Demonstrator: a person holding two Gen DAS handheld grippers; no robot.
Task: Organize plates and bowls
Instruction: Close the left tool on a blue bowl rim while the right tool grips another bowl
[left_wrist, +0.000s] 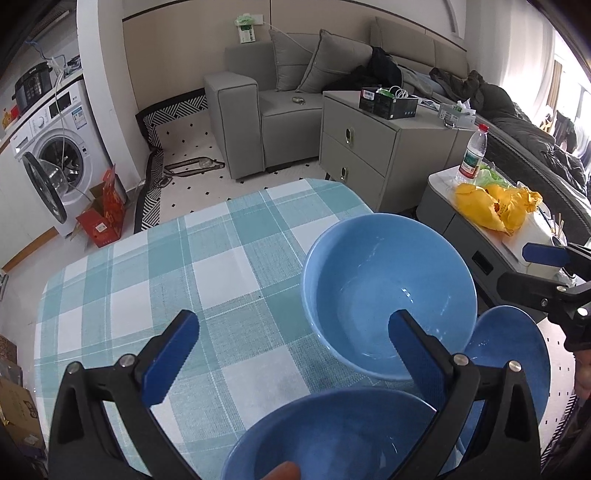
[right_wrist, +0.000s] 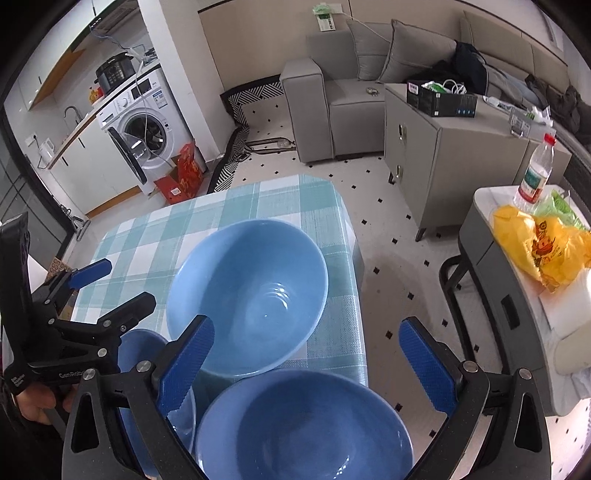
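Left gripper (left_wrist: 291, 362) hangs wide open and empty over the near edge of the checked tablecloth (left_wrist: 155, 280); its right pad sits in line with the rim of the large blue bowl (left_wrist: 388, 291), contact not clear. Right gripper (right_wrist: 306, 363) likewise spread wide, nothing held, poised over the near-right corner of the table. Three blue pieces are clustered there: the large bowl upright on the cloth, a second blue bowl (right_wrist: 306, 428) just nearer and below the right gripper, and a smaller blue dish (right_wrist: 147, 369) tucked between the two tools, half hidden. Whether they touch one another cannot be told. Likely step: picking up one bowl to nest it in another. To do it well, close one pad inside and one outside the rim, grip firmly since glazed ware is slick, lift level, and keep clear of the table edge, which is close. Beyond: sofa (left_wrist: 258, 96), washing machine (left_wrist: 55, 147), side cabinet (left_wrist: 373, 147).
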